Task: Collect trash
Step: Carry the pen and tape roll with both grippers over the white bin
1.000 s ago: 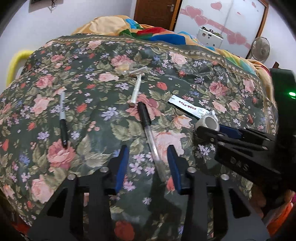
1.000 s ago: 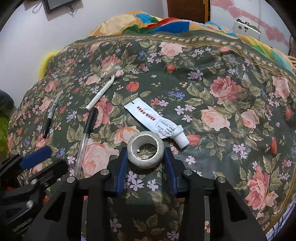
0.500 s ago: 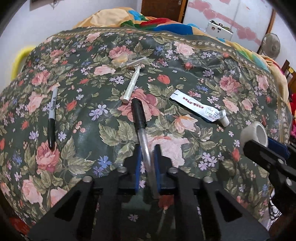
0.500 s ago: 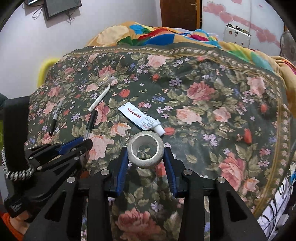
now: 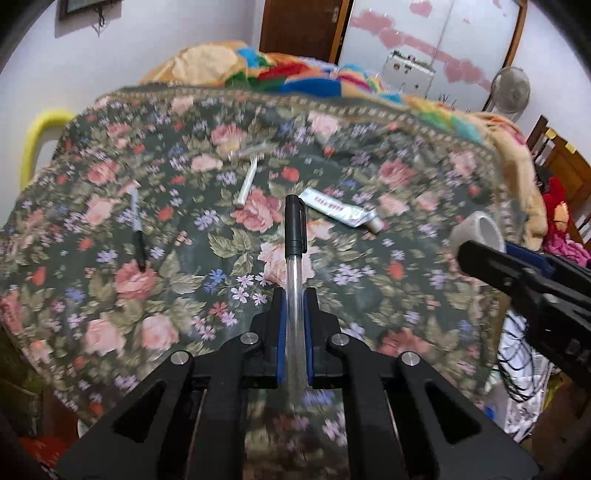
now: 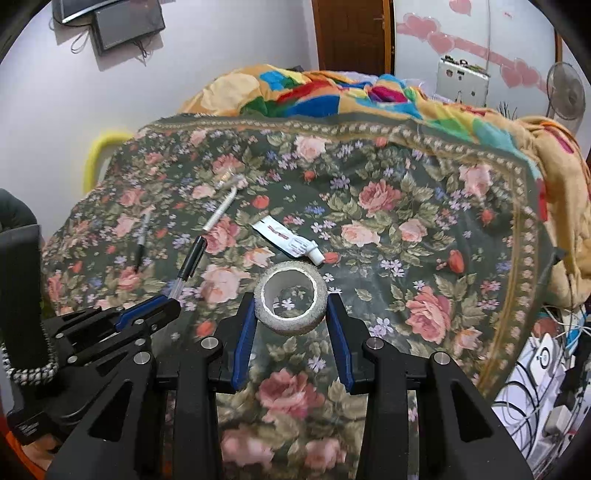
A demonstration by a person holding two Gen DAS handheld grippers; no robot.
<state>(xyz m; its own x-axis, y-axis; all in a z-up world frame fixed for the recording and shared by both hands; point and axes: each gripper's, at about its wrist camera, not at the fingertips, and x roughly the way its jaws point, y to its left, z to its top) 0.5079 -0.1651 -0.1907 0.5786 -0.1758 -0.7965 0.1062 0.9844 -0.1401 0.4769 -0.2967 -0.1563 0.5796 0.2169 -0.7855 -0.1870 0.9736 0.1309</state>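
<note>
We see left gripper clamping pen, right gripper gripping tape roll, both above bedspread.

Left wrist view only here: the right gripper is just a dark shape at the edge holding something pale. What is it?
Observer: A grey tape roll, clamped between the right gripper's blue pads, hole facing the camera.
Reviewer: Is anything inside that hole?
Observer: No, the floral bedspread shows straight through it.
Reviewer: From the side, how does my pen sit in the left gripper?
Observer: The pen sticks out past the left gripper, black cap end leading, angled up and away over the bed.
Reviewer: Anything to the left that my view misses?
Observer: A dark screen hangs on the wall at upper left.
</note>
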